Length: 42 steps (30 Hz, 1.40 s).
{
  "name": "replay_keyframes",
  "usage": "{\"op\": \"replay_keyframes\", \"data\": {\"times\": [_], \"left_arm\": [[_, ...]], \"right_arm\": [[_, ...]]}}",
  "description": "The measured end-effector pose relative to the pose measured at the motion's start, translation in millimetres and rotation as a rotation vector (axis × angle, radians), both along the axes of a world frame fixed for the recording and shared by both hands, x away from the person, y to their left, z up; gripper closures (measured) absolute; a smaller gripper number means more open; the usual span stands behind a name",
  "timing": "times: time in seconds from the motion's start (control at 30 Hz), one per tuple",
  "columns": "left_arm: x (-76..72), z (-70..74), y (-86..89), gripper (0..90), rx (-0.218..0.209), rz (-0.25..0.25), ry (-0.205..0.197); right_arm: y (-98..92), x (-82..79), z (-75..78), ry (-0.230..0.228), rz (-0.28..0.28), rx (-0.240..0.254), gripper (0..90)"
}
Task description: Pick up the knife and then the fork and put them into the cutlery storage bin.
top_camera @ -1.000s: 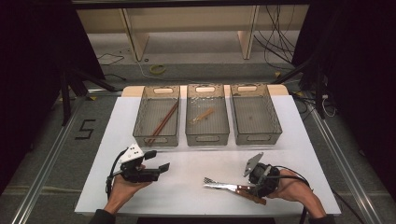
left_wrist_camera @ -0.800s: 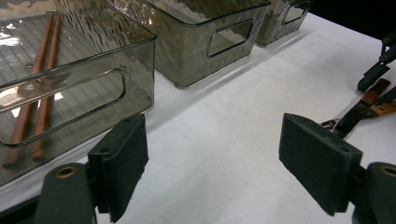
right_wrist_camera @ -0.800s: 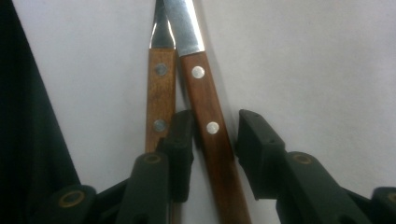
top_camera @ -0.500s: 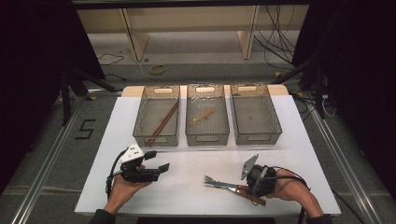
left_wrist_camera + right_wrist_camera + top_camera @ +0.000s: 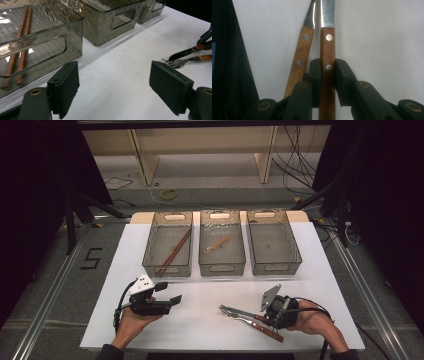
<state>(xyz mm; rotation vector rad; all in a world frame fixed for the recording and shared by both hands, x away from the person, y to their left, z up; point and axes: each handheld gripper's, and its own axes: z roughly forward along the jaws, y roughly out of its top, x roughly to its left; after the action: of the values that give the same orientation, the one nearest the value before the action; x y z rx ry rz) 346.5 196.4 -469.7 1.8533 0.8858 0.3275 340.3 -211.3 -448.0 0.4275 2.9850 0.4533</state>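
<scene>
Two wooden-handled utensils lie on the white table [image 5: 200,320] at the front right. The knife [image 5: 327,50] has its handle between the pads of my right gripper [image 5: 327,67], whose jaws have just been closing and now press on it. The fork [image 5: 300,57] lies loose just beside it. From above, the right gripper [image 5: 272,312] points left over the knife [image 5: 239,311], and the fork [image 5: 260,326] sits nearer the person. My left gripper [image 5: 167,292] rests at the front left, held in a hand, jaws wide open [image 5: 113,90] with nothing between them.
Three clear smoky trays stand in a row across the middle of the table. The left tray [image 5: 150,265] holds brown chopsticks [image 5: 174,251], the middle tray [image 5: 222,267] a small light wooden piece [image 5: 217,243], and the right tray [image 5: 295,255] is bare.
The right gripper's jaws have closed in on the knife handle. Both hands stay where they were, and the utensils have not shifted.
</scene>
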Motion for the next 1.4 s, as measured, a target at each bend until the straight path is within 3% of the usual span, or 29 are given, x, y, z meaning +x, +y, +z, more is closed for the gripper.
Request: {"op": "replay_keyframes", "data": {"times": [0.07, 0.3, 0.43, 0.7, 1.1, 1.4], "left_arm": [[-0.2, 0.0, 0.1, 23.2, -0.004, 0.0, -0.005], [-1.9, 1.6, 1.5, 22.9, -0.042, 0.0, -0.023], [-2.1, 3.4, 2.9, 22.1, -0.098, 0.002, -0.011], [-5.3, 4.3, 5.5, 21.9, -0.091, 0.011, -0.019], [-5.3, 4.1, 7.8, 21.4, -0.098, 0.019, -0.022], [-5.2, 3.6, 8.9, 21.4, -0.097, 0.02, -0.03]], "right_arm": [[-2.5, 0.8, 2.8, -0.014, 0.001, 0.032, 77.0], [-8.1, 4.3, 11.9, -0.037, -0.077, 0.101, 77.1], [-12.3, 7.6, 15.9, -0.045, -0.113, 0.137, 77.1], [-20.1, 16.1, 26.3, -0.055, -0.189, 0.189, 77.1], [-31.9, 39.7, 51.8, -0.14, -0.293, 0.274, 77.1], [-42.5, 61.0, 64.8, -0.173, -0.386, 0.314, 77.1]]}}
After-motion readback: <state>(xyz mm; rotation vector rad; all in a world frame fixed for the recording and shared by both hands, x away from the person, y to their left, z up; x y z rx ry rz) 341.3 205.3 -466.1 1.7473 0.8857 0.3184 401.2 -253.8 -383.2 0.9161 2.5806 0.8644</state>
